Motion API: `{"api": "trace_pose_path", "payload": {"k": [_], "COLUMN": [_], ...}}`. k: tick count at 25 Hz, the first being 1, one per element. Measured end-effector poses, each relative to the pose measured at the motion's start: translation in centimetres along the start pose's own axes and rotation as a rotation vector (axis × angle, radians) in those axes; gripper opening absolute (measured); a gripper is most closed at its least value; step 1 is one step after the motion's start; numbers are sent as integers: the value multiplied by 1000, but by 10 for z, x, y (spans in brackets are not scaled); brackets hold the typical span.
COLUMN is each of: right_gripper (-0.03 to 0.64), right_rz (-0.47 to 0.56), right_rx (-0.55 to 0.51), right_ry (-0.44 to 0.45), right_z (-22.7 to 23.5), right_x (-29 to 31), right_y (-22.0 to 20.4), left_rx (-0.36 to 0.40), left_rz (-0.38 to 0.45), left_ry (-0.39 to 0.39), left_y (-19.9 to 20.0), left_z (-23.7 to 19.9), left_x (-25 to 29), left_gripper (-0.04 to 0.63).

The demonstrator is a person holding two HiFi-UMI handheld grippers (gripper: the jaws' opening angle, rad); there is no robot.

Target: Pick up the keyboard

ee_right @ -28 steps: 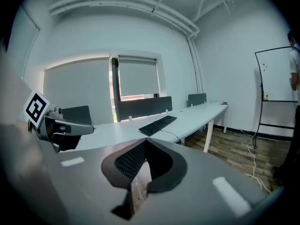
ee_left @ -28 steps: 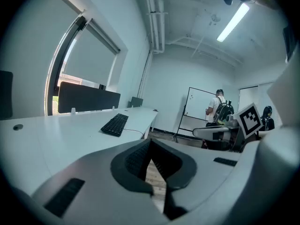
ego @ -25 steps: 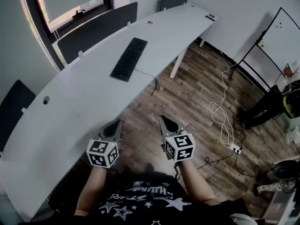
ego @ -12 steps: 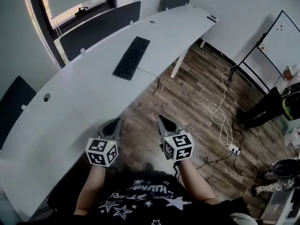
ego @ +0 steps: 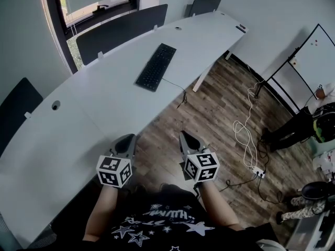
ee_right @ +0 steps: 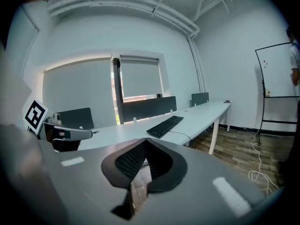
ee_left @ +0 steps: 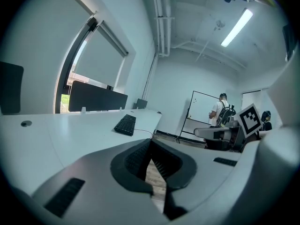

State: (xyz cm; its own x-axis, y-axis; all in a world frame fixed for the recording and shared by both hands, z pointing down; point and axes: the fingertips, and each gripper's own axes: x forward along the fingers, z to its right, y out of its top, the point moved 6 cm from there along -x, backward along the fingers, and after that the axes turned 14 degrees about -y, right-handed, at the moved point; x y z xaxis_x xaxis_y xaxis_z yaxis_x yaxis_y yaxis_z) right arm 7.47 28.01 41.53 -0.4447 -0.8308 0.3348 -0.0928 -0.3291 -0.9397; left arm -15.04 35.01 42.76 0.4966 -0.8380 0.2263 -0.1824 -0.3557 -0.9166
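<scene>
A black keyboard (ego: 156, 67) lies on the long white desk (ego: 99, 109), its thin cable (ego: 175, 86) trailing off the desk's front edge. It also shows far off in the left gripper view as the keyboard (ee_left: 125, 124) and in the right gripper view as the keyboard (ee_right: 165, 125). My left gripper (ego: 127, 141) hangs by the desk's near edge, shut and empty. My right gripper (ego: 187, 139) is over the wooden floor, also shut with nothing in it. Both are well short of the keyboard.
Dark partition panels (ego: 123, 30) line the desk's far side by the window. A white cable (ego: 246, 127) and a power strip (ego: 257, 172) lie on the wooden floor. A whiteboard (ego: 309, 56) stands at the right, with a person (ego: 309, 123) near it.
The view has shifted: the keyboard and desk sit further right and lower in the head view than before. Both grippers have stayed shut and empty, side by side.
</scene>
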Motion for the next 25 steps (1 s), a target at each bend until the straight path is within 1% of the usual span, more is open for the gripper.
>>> {"api": "trace_pose_path", "payload": {"k": [2, 6, 12, 18, 25], "right_gripper": [2, 2, 2, 2, 2], "right_rz": [-6, -31, -30, -28, -46], "right_rx": [6, 28, 35, 51, 51], "right_ry": [-16, -47, -71, -29, 23], "right_z": [-5, -5, 15, 42, 95], "right_x": [-2, -4, 17, 57, 113], "right_y": [-5, -14, -17, -6, 12], "left_rx": [0, -23, -22, -26, -27], "left_rz": [0, -12, -33, -30, -39], "left_ry": [-12, -35, -35, 7, 65], "left_y": [0, -7, -12, 1, 17], "left_z": [-4, -13, -23, -36, -39], "left_x": [-3, -3, 19, 53, 110], "left_gripper": [9, 9, 9, 9, 9]}}
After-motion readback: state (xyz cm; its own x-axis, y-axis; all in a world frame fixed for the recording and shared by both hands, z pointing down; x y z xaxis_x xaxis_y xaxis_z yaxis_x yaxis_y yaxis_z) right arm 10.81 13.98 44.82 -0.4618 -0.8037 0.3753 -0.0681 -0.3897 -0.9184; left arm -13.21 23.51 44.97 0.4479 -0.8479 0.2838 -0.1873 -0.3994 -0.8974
